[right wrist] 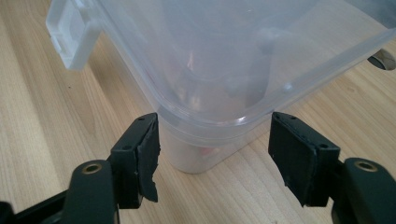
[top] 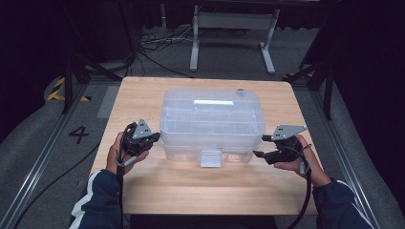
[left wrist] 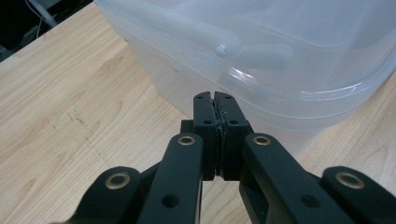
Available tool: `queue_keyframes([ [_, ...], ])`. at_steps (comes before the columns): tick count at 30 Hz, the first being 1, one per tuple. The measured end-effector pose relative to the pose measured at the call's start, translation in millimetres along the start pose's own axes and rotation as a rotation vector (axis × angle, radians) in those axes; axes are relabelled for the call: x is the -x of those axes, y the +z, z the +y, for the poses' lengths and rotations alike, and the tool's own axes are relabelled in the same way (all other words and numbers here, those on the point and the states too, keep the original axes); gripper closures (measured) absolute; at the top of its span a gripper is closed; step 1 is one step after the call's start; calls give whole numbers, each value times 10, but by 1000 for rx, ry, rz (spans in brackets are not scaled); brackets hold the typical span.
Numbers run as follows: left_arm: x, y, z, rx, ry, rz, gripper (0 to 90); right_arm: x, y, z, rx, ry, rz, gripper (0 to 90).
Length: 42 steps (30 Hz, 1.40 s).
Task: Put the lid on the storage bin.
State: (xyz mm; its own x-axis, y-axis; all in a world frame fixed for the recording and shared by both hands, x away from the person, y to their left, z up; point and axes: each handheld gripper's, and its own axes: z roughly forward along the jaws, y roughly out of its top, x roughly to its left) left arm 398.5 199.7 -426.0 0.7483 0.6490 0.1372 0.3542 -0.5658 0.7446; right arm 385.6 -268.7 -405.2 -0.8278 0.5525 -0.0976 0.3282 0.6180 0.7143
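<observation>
The left gripper (top: 154, 139) sits left of centre in the high view, held in the person's left hand (top: 119, 152), its jaws pressed together with nothing between them. In the left gripper view the closed tips (left wrist: 217, 112) stand just short of the box (left wrist: 261, 60), right below its lid rim, which fills the upper right of that frame; whether they touch the wall cannot be told.

The right gripper (top: 260, 146) lies right of centre in the high view, in the right hand (top: 296, 160), jaws spread wide. In the right gripper view the two pads (right wrist: 148, 158) stand on either side of the box's near corner (right wrist: 201, 140), apart from it, gripping nothing.

The box (top: 212, 121) is clear plastic with a lid on, standing in the middle of the wooden table (top: 205, 191). Its latch (top: 210, 158) hangs at the middle of the near side, and shows at the upper left of the right gripper view (right wrist: 70, 37).
</observation>
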Motion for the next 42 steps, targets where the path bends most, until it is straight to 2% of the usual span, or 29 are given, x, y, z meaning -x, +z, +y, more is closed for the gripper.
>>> queue_keyframes([
  [6, -4, -2, -3, -1, -1, -1, 868, -10, 4, 1, -4, -7, -6, 342],
  [15, -4, -51, -11, 0, -5, 7, 767, -54, -8, 12, -29, -71, -22, 315],
  [26, 69, -129, -70, -11, 22, -7, 697, -97, -53, 43, -23, -98, -37, 303],
  [28, 86, -142, -93, -16, 39, -14, 671, -103, -64, 47, -23, -105, -38, 303],
  [31, 85, -147, -144, -27, 43, -20, 648, -97, -81, 48, -24, -111, -44, 304],
  [36, 90, -185, -217, -30, 38, -25, 613, -91, -119, 28, -22, -111, -52, 305],
  [42, 84, -244, -371, -64, 22, -13, 551, -59, -170, -43, -21, -99, -68, 308],
])
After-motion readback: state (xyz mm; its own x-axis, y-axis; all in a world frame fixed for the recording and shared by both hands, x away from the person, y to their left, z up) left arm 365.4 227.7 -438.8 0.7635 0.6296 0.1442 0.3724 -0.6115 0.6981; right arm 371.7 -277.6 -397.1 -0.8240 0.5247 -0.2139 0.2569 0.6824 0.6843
